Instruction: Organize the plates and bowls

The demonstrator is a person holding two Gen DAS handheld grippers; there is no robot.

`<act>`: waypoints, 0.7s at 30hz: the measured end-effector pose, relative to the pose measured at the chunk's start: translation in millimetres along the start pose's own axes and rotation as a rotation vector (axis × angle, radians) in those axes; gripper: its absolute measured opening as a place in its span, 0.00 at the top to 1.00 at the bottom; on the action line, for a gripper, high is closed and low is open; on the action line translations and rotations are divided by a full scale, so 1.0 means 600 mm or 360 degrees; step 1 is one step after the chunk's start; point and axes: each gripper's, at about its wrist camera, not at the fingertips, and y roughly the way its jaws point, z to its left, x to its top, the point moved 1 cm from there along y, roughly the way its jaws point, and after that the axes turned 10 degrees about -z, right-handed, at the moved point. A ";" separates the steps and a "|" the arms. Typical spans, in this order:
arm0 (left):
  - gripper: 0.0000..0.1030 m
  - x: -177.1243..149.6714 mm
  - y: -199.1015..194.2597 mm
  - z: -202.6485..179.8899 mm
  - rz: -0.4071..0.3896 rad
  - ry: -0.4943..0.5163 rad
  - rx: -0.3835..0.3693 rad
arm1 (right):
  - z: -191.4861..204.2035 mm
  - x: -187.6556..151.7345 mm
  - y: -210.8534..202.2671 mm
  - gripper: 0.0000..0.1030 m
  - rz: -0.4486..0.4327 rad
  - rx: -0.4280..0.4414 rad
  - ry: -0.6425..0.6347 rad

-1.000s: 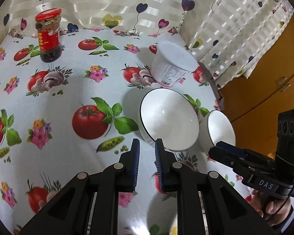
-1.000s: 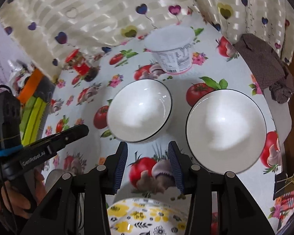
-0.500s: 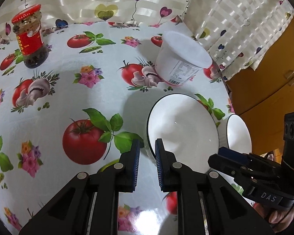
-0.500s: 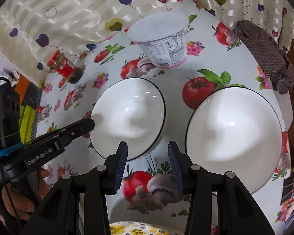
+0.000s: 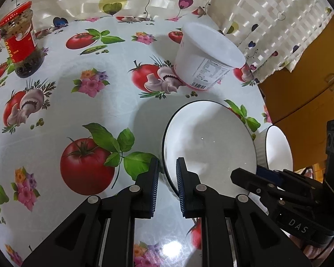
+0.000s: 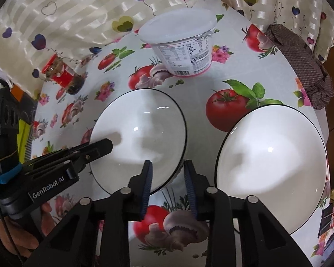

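Two white bowls with thin black rims stand on the flowered tablecloth. The left bowl (image 5: 209, 142) (image 6: 140, 131) is straddled at its near-left rim by my left gripper (image 5: 167, 173), jaws slightly apart, one finger outside and one inside. My right gripper (image 6: 168, 178) is open, its left finger over the same bowl's near-right rim. The right bowl (image 6: 271, 160) (image 5: 278, 149) stands untouched beside it.
A white lidded tub (image 5: 207, 60) (image 6: 180, 44) stands behind the bowls. A red-capped jar (image 5: 20, 42) (image 6: 62, 73) is at the far left. A brown cloth (image 6: 300, 60) lies at the table's right edge. A patterned curtain hangs behind; a wooden cabinet (image 5: 304, 89) is right.
Both grippers moved forward to the left bowl. My left gripper's fingers now straddle its rim; my right gripper reached its near-right rim. The bowls have not moved.
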 end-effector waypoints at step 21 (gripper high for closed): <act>0.84 -0.015 -0.050 -0.010 -0.0006 0.0030 0.0076 | 0.021 -0.003 -0.028 0.82 0.0016 0.0019 -0.0098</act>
